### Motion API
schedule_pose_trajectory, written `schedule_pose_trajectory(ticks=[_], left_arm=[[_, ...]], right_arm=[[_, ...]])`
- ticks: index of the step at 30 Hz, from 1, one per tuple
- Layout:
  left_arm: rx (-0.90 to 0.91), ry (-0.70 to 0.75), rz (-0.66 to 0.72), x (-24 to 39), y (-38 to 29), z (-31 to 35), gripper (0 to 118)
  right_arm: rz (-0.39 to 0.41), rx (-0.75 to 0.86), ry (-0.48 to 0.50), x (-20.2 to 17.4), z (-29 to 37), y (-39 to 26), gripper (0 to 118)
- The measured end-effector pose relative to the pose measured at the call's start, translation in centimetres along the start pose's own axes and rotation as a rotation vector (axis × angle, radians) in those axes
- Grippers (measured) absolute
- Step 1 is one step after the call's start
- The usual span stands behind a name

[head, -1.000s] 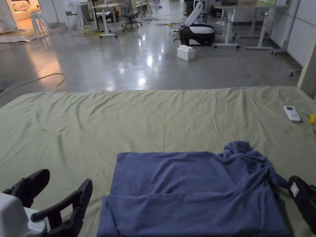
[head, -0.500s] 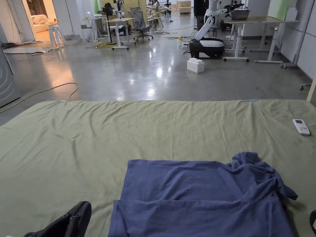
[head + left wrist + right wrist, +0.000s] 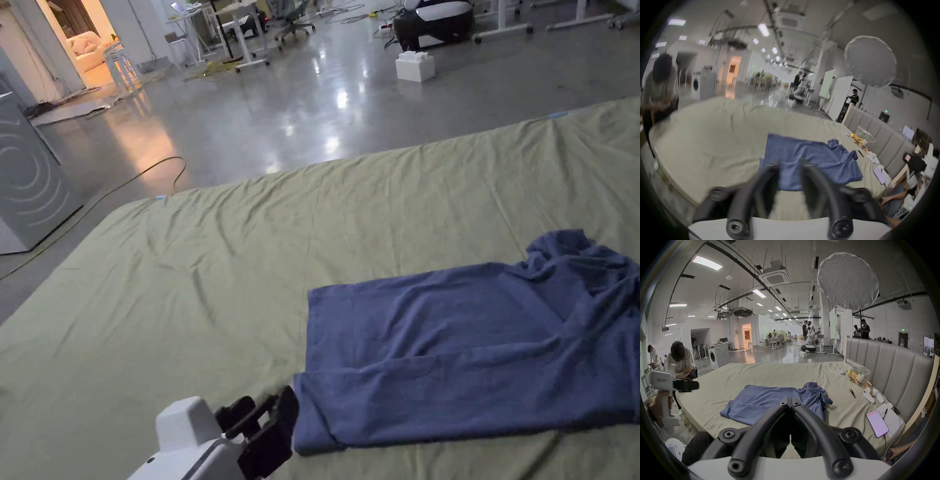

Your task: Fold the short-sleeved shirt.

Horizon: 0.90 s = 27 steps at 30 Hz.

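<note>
One blue shirt [image 3: 475, 350] half-folded, collar end bunched; left claw [image 3: 789, 164] open, right claw [image 3: 790, 402] closed, empty.

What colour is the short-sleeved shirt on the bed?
Plain blue short-sleeved shirt, clearest in the right gripper view.

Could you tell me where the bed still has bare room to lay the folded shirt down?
The green sheet is bare left of and beyond the blue shirt, up to the bed's far edge. The strip along the padded headboard is crowded: a phone, a notepad, a snack bag and white controllers.
</note>
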<state>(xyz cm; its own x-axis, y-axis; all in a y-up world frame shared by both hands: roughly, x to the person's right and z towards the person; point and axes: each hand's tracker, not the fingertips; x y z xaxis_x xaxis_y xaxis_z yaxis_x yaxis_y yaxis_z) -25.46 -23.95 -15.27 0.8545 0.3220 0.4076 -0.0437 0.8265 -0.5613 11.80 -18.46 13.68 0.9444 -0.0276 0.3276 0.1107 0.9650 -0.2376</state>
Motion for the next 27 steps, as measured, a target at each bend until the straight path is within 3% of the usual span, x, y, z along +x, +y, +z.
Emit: schedule_pose_trajectory(ticks=[2,8,11,12,15,17,20,22,25,26,27], left_arm=[[-0.086,0.067,-0.037,-1.0,-1.1,-3.7,76],[-0.255,0.082,0.058,-3.6,-3.8,-13.0,73],[-0.293,0.156,-0.028,-3.8,-4.8,-15.7,70],[-0.314,0.188,-0.042,-3.7,-5.0,-16.3,63],[-0.332,0.146,-0.042,-3.4,-6.0,-17.1,22],[-0.344,0.182,-0.133,-2.5,-6.4,-17.5,20],[-0.362,0.181,-0.105,-1.5,-6.3,-17.9,10],[-0.407,0.200,-0.194,-0.9,-6.5,-18.4,9],[-0.429,0.191,-0.221,-1.1,-6.3,-18.9,9],[-0.433,0.190,-0.224,-1.1,-6.2,-18.9,9],[-0.436,0.185,-0.221,-1.2,-6.2,-18.8,9]], right_arm=[[-0.031,-0.037,0.007,0.6,-0.5,-0.6,0],[-0.046,-0.102,-0.015,1.9,-1.7,-2.0,0],[-0.053,-0.129,-0.038,2.7,-2.0,-2.6,0],[-0.056,-0.139,-0.041,2.7,-1.8,-2.2,0],[-0.059,-0.164,-0.060,3.3,-2.2,-2.8,0],[-0.064,-0.183,-0.070,3.5,-2.5,-2.9,0],[-0.108,-0.209,-0.067,4.3,-3.8,-3.5,0],[-0.161,-0.232,-0.070,5.4,-6.3,-4.3,0],[-0.200,-0.314,-0.135,7.9,-12.1,-6.4,1],[-0.215,-0.342,-0.152,8.8,-14.3,-7.2,8],[-0.255,-0.354,-0.135,9.7,-16.1,-8.0,42]])
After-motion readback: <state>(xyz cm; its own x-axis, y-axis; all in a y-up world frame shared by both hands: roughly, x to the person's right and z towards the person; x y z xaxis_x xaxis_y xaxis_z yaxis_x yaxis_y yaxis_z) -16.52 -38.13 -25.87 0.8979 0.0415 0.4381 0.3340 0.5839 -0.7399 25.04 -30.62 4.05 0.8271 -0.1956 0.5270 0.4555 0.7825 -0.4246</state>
